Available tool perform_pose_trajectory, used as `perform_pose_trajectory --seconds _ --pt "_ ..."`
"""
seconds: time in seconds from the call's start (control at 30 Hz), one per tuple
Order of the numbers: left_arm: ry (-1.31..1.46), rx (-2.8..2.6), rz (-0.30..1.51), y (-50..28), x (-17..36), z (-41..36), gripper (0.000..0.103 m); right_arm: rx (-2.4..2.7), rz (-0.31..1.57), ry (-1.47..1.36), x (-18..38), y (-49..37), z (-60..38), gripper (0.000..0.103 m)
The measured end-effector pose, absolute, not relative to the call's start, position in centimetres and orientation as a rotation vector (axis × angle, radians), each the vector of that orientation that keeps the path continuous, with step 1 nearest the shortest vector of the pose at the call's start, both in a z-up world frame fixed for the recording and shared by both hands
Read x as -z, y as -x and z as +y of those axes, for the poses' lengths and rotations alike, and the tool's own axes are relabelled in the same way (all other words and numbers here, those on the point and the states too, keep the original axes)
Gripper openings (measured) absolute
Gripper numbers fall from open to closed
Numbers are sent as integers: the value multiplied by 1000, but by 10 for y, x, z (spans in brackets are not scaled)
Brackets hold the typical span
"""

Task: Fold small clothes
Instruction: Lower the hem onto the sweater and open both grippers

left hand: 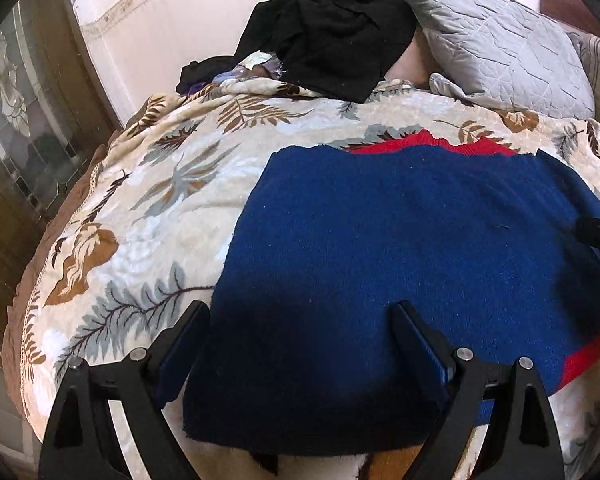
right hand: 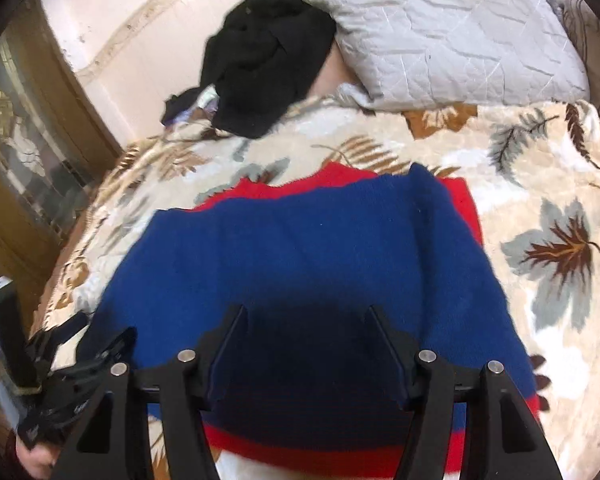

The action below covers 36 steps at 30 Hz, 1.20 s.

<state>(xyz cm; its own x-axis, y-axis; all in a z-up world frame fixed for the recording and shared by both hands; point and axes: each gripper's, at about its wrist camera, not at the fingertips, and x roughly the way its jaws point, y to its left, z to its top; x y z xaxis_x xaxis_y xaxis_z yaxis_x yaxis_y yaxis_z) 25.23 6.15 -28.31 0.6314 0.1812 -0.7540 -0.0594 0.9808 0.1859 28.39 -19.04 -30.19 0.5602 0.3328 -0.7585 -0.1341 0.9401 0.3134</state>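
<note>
Leaf-printed blanket covered the bed, and the blue and red garment lay flat on it, long axis running away from me toward the grey pillow. Both claws stood over its near edge: my left gripper wide open at its left corner, my right gripper half open, both empty.

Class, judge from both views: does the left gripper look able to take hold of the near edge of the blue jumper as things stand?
Probably yes. The left gripper stands open over the blue jumper, whose near edge lies uncovered on the blanket.
</note>
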Motion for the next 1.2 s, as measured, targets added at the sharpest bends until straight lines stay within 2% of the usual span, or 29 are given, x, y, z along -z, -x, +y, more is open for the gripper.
perform_pose_trajectory --seconds 0.1,0.27,0.4,0.67,0.9,1.2 --pt "-153 -129 873 -255 285 62 92 -191 1024 -220 325 -308 -198 65" --pt "-155 -119 869 -255 285 63 92 -81 955 -270 316 -330 -233 64" --pt "-153 -113 871 -256 286 64 92 -44 996 -315 327 -343 -253 64" --pt "-155 -120 873 -254 285 64 92 -183 888 -294 294 -313 -232 65" --pt "-173 -148 874 -248 284 59 92 -308 1046 -164 322 -299 -189 66" --pt "-218 -118 811 -231 273 47 92 -261 919 -171 298 -257 -224 66"
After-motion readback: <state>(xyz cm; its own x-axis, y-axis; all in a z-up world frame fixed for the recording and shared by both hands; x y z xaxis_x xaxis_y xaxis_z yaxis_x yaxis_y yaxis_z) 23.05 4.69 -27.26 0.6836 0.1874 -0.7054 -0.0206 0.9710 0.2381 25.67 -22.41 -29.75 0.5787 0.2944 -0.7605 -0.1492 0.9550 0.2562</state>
